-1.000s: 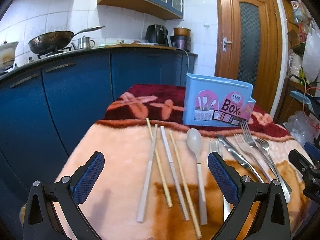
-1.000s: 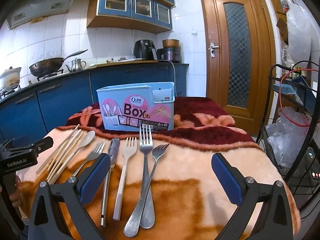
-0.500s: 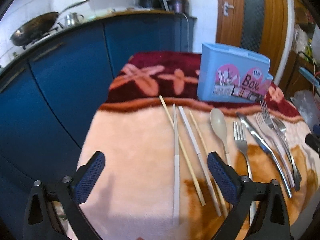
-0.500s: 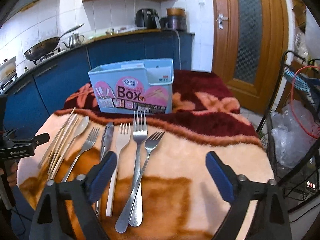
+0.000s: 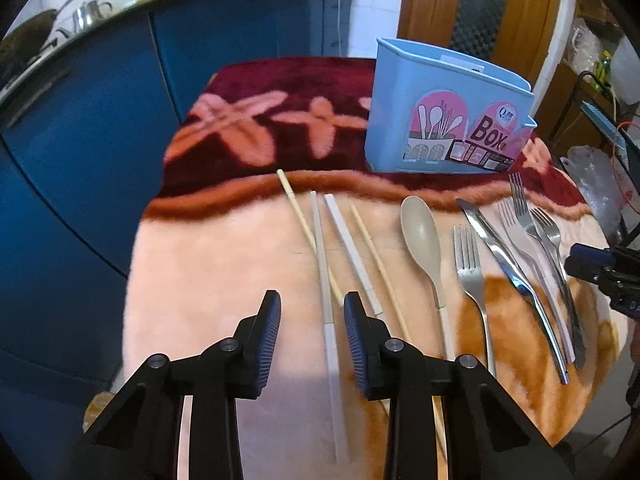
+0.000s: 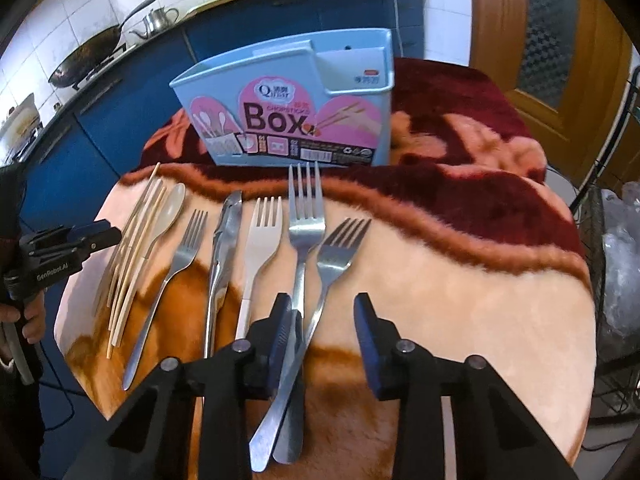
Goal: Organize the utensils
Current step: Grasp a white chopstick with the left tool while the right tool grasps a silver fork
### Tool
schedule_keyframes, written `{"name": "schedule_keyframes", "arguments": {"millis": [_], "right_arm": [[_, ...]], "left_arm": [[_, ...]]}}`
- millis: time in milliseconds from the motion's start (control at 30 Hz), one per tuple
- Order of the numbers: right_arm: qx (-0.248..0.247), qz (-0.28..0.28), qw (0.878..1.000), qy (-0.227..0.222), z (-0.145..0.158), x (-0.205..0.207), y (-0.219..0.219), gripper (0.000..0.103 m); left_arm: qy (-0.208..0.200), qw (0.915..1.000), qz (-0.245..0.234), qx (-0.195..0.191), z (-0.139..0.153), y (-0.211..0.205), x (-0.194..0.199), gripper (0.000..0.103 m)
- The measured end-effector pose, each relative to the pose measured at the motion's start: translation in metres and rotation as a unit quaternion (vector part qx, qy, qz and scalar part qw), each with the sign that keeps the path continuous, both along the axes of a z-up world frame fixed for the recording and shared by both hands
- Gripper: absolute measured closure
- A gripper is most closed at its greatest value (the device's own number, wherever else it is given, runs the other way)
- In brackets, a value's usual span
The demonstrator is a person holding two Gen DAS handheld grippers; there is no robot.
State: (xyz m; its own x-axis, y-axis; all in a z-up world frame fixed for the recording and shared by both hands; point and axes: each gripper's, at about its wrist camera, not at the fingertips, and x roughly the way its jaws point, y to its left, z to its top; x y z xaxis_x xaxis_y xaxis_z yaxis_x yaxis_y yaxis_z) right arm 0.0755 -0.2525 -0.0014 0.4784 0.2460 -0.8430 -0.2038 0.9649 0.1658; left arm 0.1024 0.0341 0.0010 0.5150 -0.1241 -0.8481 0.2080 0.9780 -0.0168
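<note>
Below, in the left wrist view, the left gripper (image 5: 310, 314) is seen with its jaws closing over the blanket-covered table (image 5: 208, 264); a grey-white chopstick (image 5: 326, 280) runs through the gap toward 12 o'clock, and the pads are not pressed on it. Toward 1 o'clock a second grey chopstick (image 5: 352, 254) and two bamboo chopsticks (image 5: 380, 264) are laid, then a beige spoon (image 5: 422, 236), a steel fork (image 5: 470, 272) and a table knife (image 5: 508, 264) toward 2 o'clock. A blue utensil box (image 5: 444, 112) is stood upright farther off at 1 o'clock.

Next, in the right wrist view, the right gripper (image 6: 322, 320) is shown with jaws closing, nothing yet clamped. Two steel forks (image 6: 304, 216) cross at the left pad, toward 11 o'clock; whether the pad touches them cannot be told. A white fork (image 6: 262, 236) is laid just left of them. At 9 o'clock a person's hand (image 6: 24, 316) is seen on the other tool's handle.
</note>
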Motion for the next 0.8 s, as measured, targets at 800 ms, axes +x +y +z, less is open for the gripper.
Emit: {"name": "schedule_keyframes", "arguments": {"millis": [800], "right_arm": [[-0.002,-0.003,1.000,0.030,-0.001,0.004,-0.016,0.098]], "left_arm": [[0.051,0.9974,0.022,-0.045,-0.015,0.026,-0.006,0.096]]}}
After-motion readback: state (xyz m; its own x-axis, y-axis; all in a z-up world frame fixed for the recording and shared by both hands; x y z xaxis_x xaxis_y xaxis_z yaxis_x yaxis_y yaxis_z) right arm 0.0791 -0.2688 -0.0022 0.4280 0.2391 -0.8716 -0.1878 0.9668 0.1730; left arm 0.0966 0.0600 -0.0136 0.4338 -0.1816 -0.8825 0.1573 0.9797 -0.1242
